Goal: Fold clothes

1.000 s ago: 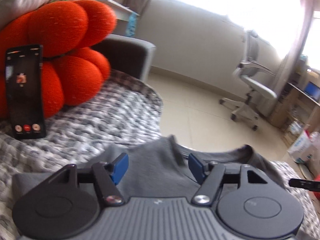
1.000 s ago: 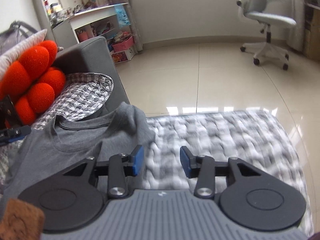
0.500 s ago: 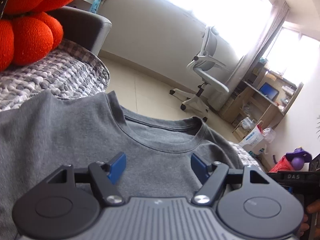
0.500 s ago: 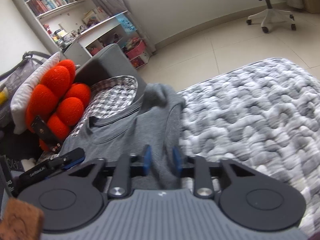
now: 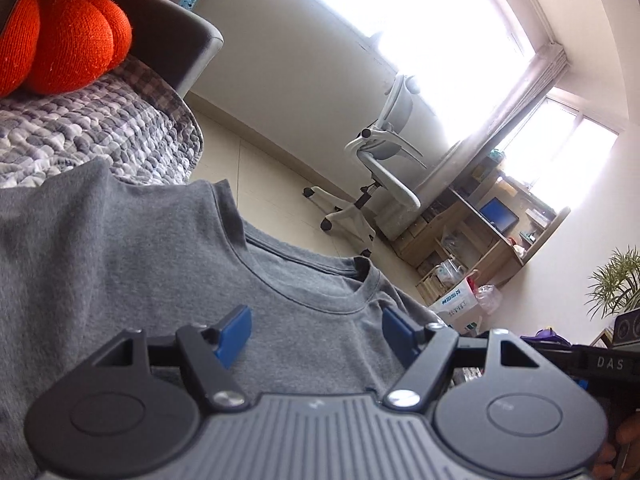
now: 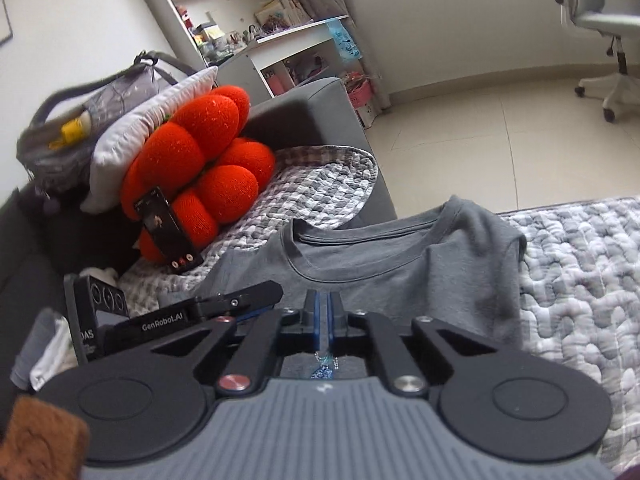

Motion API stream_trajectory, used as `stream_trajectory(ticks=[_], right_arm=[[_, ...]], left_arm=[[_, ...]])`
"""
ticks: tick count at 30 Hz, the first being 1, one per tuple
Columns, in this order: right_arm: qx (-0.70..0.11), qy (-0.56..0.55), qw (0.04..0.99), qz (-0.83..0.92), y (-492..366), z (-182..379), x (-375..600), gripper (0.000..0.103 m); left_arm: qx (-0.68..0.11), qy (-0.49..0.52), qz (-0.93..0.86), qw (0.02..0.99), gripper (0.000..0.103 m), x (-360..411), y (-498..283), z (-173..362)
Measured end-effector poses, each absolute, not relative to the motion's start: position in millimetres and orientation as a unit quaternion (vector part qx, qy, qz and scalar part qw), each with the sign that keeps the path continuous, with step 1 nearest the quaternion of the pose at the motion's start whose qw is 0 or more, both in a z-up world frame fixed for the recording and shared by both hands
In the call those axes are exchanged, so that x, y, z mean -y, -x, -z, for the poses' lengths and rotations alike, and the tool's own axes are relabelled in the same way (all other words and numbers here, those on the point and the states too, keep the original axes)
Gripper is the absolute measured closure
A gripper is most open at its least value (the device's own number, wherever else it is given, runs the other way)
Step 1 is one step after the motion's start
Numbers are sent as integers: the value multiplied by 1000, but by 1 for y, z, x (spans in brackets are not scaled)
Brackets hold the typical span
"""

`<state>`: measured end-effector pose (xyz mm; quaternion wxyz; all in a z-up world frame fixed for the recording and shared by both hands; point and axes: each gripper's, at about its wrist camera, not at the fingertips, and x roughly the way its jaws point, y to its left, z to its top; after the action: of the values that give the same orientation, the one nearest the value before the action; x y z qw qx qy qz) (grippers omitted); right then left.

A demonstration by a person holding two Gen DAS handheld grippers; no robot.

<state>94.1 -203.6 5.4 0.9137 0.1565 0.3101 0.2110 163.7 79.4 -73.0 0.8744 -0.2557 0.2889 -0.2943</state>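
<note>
Left tongs (image 5: 316, 334) wide open; right tongs (image 6: 322, 316) seemingly pinching shirt (image 6: 420, 276)

A grey-and-white quilted blanket (image 6: 580, 264) is covering the sofa (image 6: 304, 100), carrying a grey T-shirt (image 6: 400, 268) (collar facing the floor edge), an orange cushion (image 6: 200, 160) and a phone (image 6: 168, 236) leaning against it.

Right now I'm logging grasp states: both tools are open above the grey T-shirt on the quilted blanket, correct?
Not quite. Only the left tool is open above the grey T-shirt. The right tool is shut, its blue pads pressed together on the shirt's fabric, as the right wrist view shows. The shirt does lie on the quilted blanket.
</note>
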Motion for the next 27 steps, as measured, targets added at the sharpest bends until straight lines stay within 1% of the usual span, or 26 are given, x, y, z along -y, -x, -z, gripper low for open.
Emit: stream_trajectory(ticks=[1, 3, 4, 5, 6, 7, 10, 14, 16, 18, 20, 21, 22, 27], right_arm=[[-309, -150, 914, -216, -93, -8, 199, 88], [-302, -139, 922, -197, -93, -10, 207, 87], [-301, -134, 926, -182, -94, -9, 212, 81], [-302, -137, 929, -166, -95, -6, 219, 68], [-302, -140, 931, -151, -95, -3, 225, 61], [-302, -143, 933, -136, -96, 0, 232, 58], [-313, -140, 934, -103, -96, 14, 246, 58], [-327, -107, 937, -54, -96, 37, 255, 58], [-331, -121, 934, -56, -98, 46, 258, 58], [-329, -138, 932, -68, -101, 49, 258, 67], [-325, -140, 932, -82, -101, 48, 253, 83], [-321, -138, 933, -88, -101, 46, 248, 87], [-317, -136, 934, -93, -101, 44, 244, 94], [-286, -119, 943, -118, -94, 26, 219, 96]], left_arm=[[-289, 255, 295, 874, 30, -79, -164, 73], [-290, 255, 297, 873, 30, -81, -163, 73], [-290, 256, 297, 873, 30, -81, -163, 74], [-290, 256, 298, 873, 30, -82, -163, 74], [-290, 257, 298, 873, 30, -82, -163, 74], [-290, 257, 299, 872, 30, -82, -163, 74], [-289, 256, 300, 872, 30, -82, -163, 74], [-288, 253, 301, 873, 30, -81, -162, 74], [-287, 251, 302, 874, 30, -80, -163, 74], [-287, 249, 303, 874, 30, -80, -162, 73], [-287, 248, 305, 874, 30, -80, -162, 73], [-287, 248, 306, 873, 30, -80, -162, 73], [-286, 247, 307, 873, 30, -80, -161, 72], [-263, 234, 323, 878, 32, -77, -153, 66]])
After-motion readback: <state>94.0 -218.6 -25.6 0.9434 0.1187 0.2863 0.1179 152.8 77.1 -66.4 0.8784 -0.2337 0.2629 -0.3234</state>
